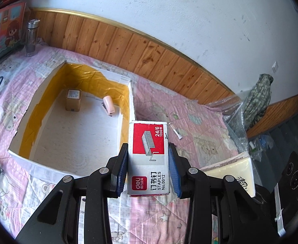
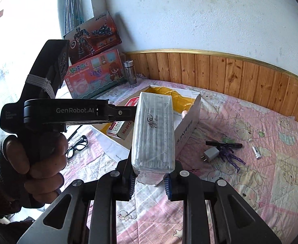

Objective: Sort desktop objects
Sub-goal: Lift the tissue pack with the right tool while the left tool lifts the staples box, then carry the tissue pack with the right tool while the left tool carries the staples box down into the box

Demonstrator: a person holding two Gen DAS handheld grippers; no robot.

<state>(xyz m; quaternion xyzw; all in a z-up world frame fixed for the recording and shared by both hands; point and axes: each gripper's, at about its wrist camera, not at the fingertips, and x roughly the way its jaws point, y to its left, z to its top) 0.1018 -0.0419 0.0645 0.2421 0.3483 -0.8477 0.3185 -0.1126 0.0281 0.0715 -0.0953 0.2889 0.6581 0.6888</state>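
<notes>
Red-and-white cardboard staple box: rigid, dense, pinched across its sides by left gripper. Clear-wrapped tissue pack: soft, slippery, squeezed in right gripper.

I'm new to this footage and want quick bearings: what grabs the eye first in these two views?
The left gripper clamps a red-and-white staple box, held above the pink quilt beside the yellow-lined carton. The right gripper grips a plastic-wrapped tissue pack, standing tall mid-frame. Inside the carton lie a small brown box and a pink stapler.
</notes>
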